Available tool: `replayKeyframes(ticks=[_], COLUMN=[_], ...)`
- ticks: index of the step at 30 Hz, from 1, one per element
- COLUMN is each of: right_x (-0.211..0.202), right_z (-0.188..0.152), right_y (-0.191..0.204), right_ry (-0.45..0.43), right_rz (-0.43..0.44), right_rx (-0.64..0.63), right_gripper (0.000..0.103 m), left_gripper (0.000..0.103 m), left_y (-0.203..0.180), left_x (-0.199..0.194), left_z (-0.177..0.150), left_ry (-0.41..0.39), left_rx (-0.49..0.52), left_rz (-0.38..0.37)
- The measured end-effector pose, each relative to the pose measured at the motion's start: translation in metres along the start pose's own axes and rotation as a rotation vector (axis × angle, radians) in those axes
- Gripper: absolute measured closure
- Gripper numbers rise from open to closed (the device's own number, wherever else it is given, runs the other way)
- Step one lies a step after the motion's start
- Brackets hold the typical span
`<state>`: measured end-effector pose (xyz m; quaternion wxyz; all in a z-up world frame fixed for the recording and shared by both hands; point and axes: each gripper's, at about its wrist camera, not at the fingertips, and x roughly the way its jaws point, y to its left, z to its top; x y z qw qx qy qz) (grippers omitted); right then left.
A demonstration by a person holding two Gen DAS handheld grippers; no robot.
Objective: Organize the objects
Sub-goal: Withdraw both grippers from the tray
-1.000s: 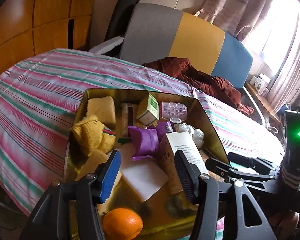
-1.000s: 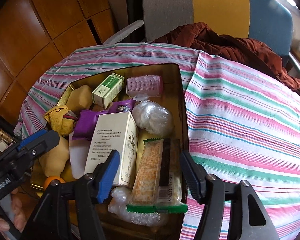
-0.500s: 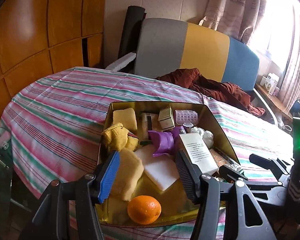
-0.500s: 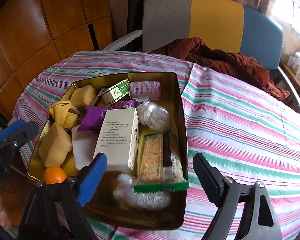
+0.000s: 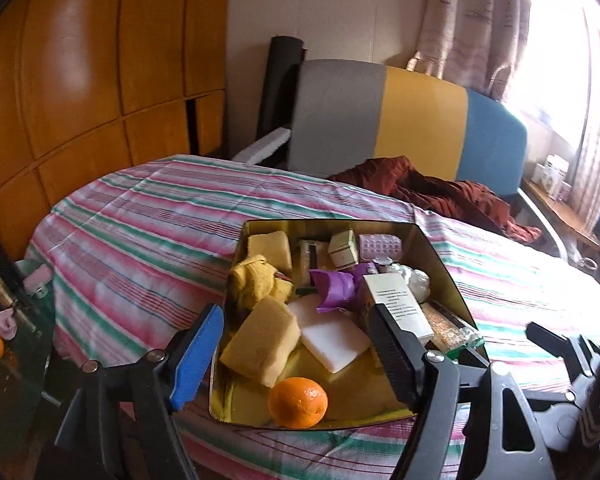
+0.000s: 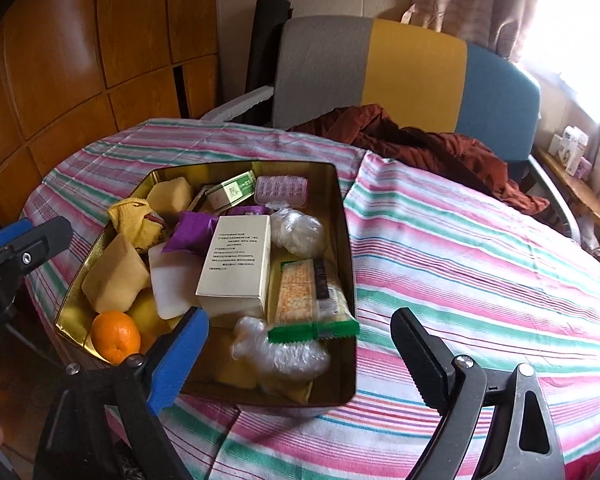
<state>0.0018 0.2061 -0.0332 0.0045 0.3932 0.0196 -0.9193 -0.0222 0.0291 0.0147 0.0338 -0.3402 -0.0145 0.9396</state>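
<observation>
Tin: gold metal box on the striped tablecloth, packed full; its long axis runs away from both cameras toward the chair.
White box: lies flat in the middle of the tin, long side along the tin's length; several lines of small dark print on top, too fine to read.
Green carton: at the far end beside a pink blister pack; its printing cannot be made out.
Cracker packet: clear wrapper, green crimped end toward the near rim, lying lengthwise by the right wall.
Orange: near left corner, touching a yellow sponge.
Partly hidden: a white foam slab under the purple wrapper and white box; the clear plastic bags are just crumpled shapes.
Left gripper: jaws wide apart, holding nothing, over the tin's near end.
Right gripper: jaws spread wider, empty, near the tin's right front corner.
</observation>
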Motion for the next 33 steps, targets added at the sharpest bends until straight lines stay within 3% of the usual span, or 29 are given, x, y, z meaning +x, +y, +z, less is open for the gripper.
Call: replayKeyframes(ticks=[4, 11, 22, 33], right_x=[-0.011, -0.015, -0.018, -0.013], right_z=[-0.007, -0.013, -0.014, -0.015], right_y=[0.001, 0.002, 0.002, 0.003], right_ry=[-0.034, -0.034, -0.045, -0.034], right_rz=[-0.023, -0.023, -0.038, -0.041], right_rx=[0.002, 0.002, 0.009, 0.007], right_gripper=[0.010, 0.010, 0.010, 0.010], left_gripper=[0.027, 0.032, 0.036, 0.037], left_y=[0.001, 0.007, 0.008, 0.005], left_x=[-0.002, -0.007, -0.007, -0.001], left_z=[-0.001, -0.006, -0.010, -0.014], left_ry=[-0.012, -0.035, -0.008, -0.003], left_rx=[0.007, 0.002, -0.005, 0.031], left_rz=[0.065, 0.075, 0.019, 0.026])
